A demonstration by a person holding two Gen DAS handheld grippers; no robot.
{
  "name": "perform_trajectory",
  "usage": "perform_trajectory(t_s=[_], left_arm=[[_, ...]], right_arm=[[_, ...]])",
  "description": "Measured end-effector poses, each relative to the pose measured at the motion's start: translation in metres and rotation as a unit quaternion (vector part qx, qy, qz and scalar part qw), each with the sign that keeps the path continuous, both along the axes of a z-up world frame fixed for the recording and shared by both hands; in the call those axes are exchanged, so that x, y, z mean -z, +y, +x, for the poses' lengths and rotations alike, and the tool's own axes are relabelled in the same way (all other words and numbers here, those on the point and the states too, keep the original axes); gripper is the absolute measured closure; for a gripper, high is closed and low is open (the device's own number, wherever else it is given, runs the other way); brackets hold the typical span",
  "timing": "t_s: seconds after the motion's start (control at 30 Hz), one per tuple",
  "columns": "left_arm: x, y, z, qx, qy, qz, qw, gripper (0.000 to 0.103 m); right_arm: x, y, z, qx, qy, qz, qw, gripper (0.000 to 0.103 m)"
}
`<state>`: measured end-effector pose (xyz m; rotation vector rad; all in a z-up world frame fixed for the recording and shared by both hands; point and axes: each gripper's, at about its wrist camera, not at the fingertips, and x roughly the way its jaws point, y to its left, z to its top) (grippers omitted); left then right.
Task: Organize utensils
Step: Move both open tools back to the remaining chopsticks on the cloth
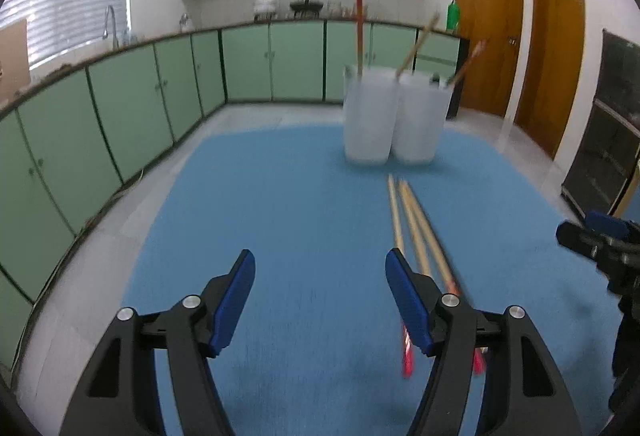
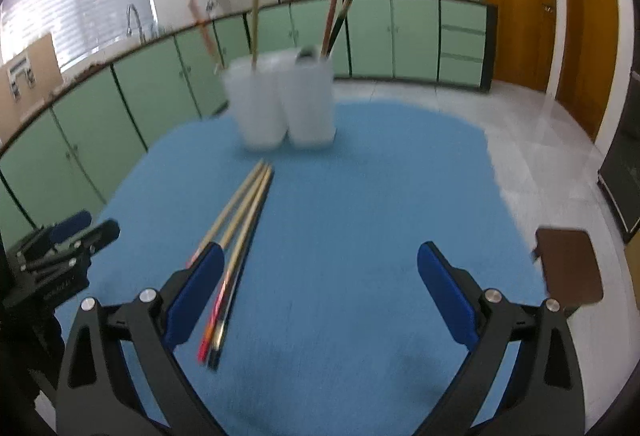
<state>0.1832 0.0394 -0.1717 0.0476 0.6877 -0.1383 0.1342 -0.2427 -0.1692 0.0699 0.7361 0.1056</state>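
Note:
Several long chopsticks (image 1: 416, 232) with wooden shafts and red or dark ends lie bundled on the blue table mat (image 1: 288, 196). Behind them stand two white plastic cups (image 1: 368, 116) (image 1: 418, 116), each holding a few upright sticks. My left gripper (image 1: 320, 260) is open and empty, its right finger just left of the bundle. In the right wrist view the same chopsticks (image 2: 240, 220) run under the left finger of my right gripper (image 2: 320, 256), which is wide open and holds nothing. The cups (image 2: 260, 104) (image 2: 310, 100) stand beyond.
Green base cabinets (image 1: 120, 116) line the far walls, with wooden doors (image 1: 488, 36) at the right. A brown chair seat (image 2: 568, 268) sits beside the table's right edge. A dark cabinet (image 1: 612, 124) stands at far right. The mat's far edge (image 2: 400, 108) meets tiled floor.

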Motion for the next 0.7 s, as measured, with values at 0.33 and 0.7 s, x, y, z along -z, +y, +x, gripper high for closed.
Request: perform_trajectory(t_s=[0.33,0.7], left_arm=[[0.035,-0.004,-0.022,0.003,0.045,0.024,0.9987,0.036],[0.036,-0.006,-0.021,0.000,0.049,0.031,0.9983,0.035]], right_arm=[[0.042,0.047,-0.021,-0.058,0.059,-0.017,0.996,0.031],[0.046,0.060,-0.021,-0.082,0.077,-0.030,0.993,0.045]])
